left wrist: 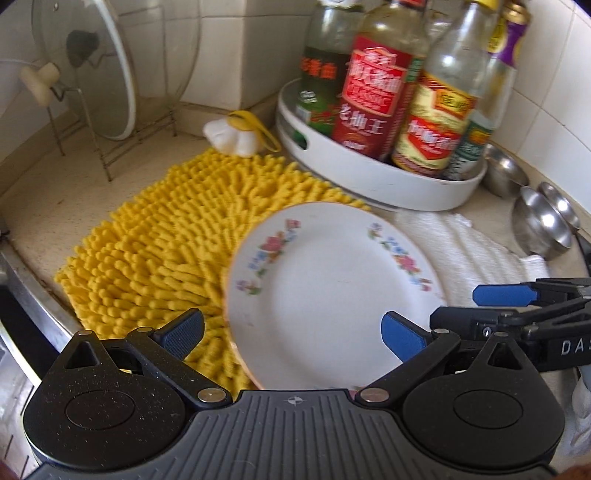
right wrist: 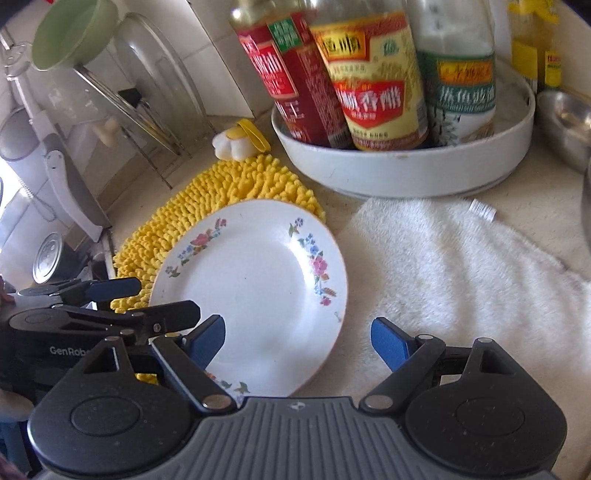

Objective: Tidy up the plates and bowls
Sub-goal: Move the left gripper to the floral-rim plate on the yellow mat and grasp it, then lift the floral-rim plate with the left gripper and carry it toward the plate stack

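Tiled kitchen corner, pale speckled counter (left wrist: 44, 206). Far left: wire rack (left wrist: 107, 155) holding a glass pot lid (left wrist: 92, 70) upright; the right wrist view also shows a green bowl (right wrist: 74, 35) above it. Next along, a yellow shaggy mat (left wrist: 155, 236) on the counter, with a small white-and-yellow item (left wrist: 236, 134) at its back edge.

Floral plate (left wrist: 332, 295) lies flat, its left part overlapping the mat, its right edge near a white towel (right wrist: 461, 280). Behind it a white round tray (left wrist: 388, 177) of sauce bottles (left wrist: 373, 96), and at far right steel bowls (left wrist: 543, 229), some stacked.

Left gripper (left wrist: 291, 332): jaws wide open, nothing held. Plate sits ahead of and between the fingers, near rim passing under the gap. Left finger (left wrist: 183, 330) is over the mat just off the plate's left edge; the right one is over the plate's near right part. No pad visibly pressing on the rim.

Right gripper (right wrist: 297, 341): jaws wide open, empty. Its left finger (right wrist: 207, 339) is over the plate's near left part, the right one over the towel, off the plate. The plate's right rim falls in the gap. In the left wrist view the right gripper comes in from the right edge beside the plate; in the right wrist view the left gripper sits at the plate's left rim.
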Demonstrator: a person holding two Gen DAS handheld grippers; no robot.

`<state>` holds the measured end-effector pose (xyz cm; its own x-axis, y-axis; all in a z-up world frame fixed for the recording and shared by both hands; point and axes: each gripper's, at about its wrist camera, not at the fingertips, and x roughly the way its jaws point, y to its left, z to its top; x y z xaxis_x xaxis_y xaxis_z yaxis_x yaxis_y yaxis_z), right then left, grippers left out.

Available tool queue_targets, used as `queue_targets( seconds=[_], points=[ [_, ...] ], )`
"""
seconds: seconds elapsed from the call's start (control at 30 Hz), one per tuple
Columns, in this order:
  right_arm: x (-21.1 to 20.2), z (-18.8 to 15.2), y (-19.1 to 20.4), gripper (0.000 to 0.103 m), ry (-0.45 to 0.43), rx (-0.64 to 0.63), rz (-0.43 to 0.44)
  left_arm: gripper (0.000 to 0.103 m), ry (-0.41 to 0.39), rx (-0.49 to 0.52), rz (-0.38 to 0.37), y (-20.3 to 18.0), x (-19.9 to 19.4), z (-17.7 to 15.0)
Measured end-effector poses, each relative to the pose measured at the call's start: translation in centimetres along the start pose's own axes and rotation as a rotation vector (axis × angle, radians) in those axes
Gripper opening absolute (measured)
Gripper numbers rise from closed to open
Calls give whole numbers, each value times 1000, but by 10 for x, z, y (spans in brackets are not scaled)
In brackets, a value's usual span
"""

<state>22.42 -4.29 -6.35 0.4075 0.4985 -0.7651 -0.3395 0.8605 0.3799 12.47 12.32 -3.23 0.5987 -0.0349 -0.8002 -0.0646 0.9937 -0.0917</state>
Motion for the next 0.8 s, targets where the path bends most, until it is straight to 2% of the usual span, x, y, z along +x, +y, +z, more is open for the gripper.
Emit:
queue_targets(
  seconds=[0.07, 0.27, 0.3, 0.5, 0.57, 0.6, 0.8],
  points=[
    [6, -2, 0, 89, 3, 31, -7, 103, 8, 1, 8, 6, 6, 2],
    [10, -8, 11, 92, -29, 19, -55, 102, 38, 10, 2, 15, 21, 3],
    [11, -7, 12, 99, -20, 19, -47, 102, 40, 15, 1, 16, 22, 2],
    [13, -6, 11, 102, -11, 35, -29, 103, 39, 28, -26, 23, 28, 3],
    [12, -3, 10, 96, -10, 46, -23, 103, 32, 31, -36, 26, 30, 3],
    [12, -2, 8, 86, -17, 65, -4, 103, 31, 33, -39, 27, 31, 3],
    [11, 1, 3, 80, -21, 99, 22, 101, 15, 103, -64, 22, 37, 2]
  ],
)
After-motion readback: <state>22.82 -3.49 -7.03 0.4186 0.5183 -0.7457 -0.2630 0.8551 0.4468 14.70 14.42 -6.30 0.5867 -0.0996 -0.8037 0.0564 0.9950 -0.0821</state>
